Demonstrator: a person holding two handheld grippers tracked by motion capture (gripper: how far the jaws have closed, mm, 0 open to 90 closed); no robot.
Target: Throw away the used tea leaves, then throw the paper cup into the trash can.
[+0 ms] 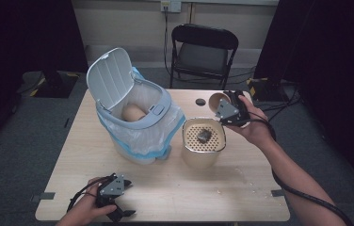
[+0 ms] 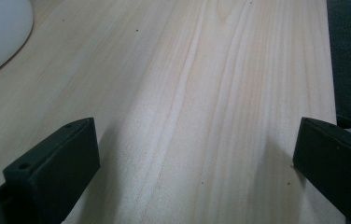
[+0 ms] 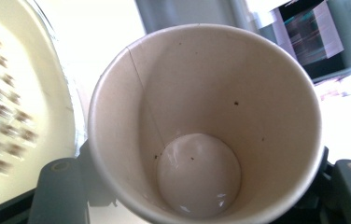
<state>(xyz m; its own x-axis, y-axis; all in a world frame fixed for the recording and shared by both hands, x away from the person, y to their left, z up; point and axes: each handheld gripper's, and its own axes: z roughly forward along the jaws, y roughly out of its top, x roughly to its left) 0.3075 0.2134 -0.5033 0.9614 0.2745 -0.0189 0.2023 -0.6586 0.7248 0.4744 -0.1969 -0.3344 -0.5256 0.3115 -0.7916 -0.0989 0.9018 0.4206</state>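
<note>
My right gripper [image 1: 224, 101] is shut on a paper cup [image 1: 218, 100], held tipped over the far right of the table [image 1: 175, 188], just beyond a beige container [image 1: 203, 157]. In the right gripper view the cup [image 3: 201, 93] sits between the jaws of the right gripper [image 3: 204, 186]; it holds only a wet bottom and a few dark specks. The container's perforated strainer [image 1: 191, 136] carries a dark clump [image 1: 205, 135]. My left gripper [image 1: 129, 198] rests open at the table's front left. The left gripper [image 2: 197, 158] has only bare wood between its jaws.
A white bin [image 1: 137, 139] lined with a plastic bag stands at the back left, its lid [image 1: 111, 75] raised and a tan rounded thing [image 1: 132, 113] inside. A dark round spot [image 1: 200, 101] marks the table beside the cup. A black chair [image 1: 203, 52] stands behind the table.
</note>
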